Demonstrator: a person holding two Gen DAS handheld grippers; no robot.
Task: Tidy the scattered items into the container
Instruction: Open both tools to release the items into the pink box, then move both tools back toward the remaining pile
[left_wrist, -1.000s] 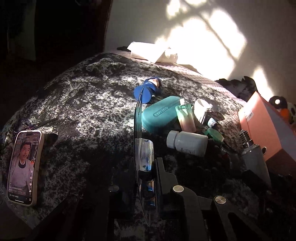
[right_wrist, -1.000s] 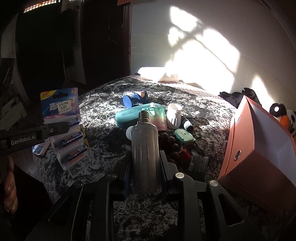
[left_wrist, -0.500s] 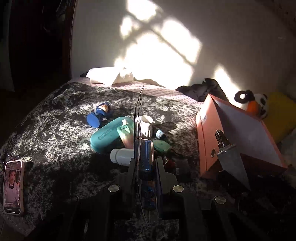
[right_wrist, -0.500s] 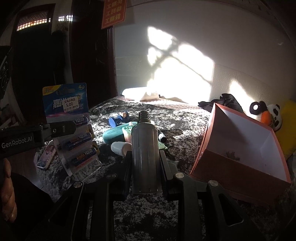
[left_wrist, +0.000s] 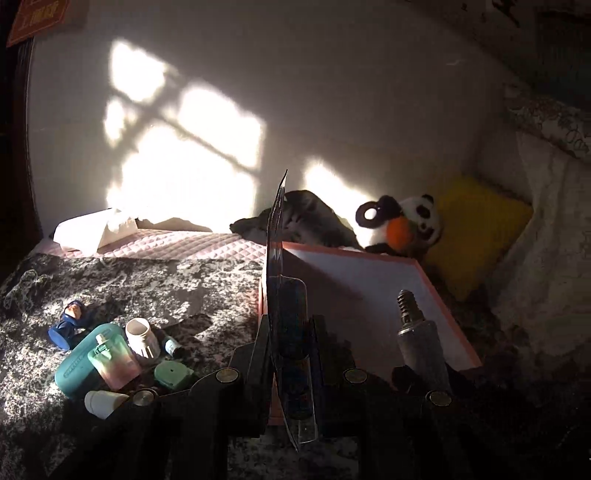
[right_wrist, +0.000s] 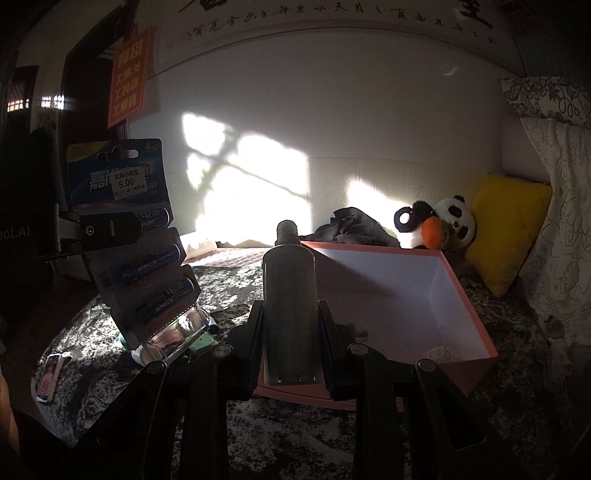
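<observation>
My left gripper (left_wrist: 287, 325) is shut on a blister pack of batteries (left_wrist: 286, 314), seen edge-on in the left wrist view and face-on as the battery pack (right_wrist: 136, 240) in the right wrist view. My right gripper (right_wrist: 289, 314) is shut on a grey bulb-like cylinder with a screw base (right_wrist: 289, 295); that cylinder (left_wrist: 419, 339) also shows in the left wrist view. Both are held in the air at the near rim of the open pink box (right_wrist: 461, 295), white inside; the box (left_wrist: 369, 266) lies just ahead of the battery pack.
Scattered on the dark bedspread lie a teal case (left_wrist: 79, 363), a pastel pouch (left_wrist: 112, 363), a white cup (left_wrist: 142, 336), a white bottle (left_wrist: 101, 402), a green tag (left_wrist: 171, 373) and a blue figure (left_wrist: 70, 319). A phone (right_wrist: 50, 376) lies at left. A panda toy (right_wrist: 447, 221) and yellow cushion (right_wrist: 509, 225) sit behind the box.
Both grippers have swung right and risen with their loads, from over the scattered items to the box's near rim. The box now fills the view ahead.
</observation>
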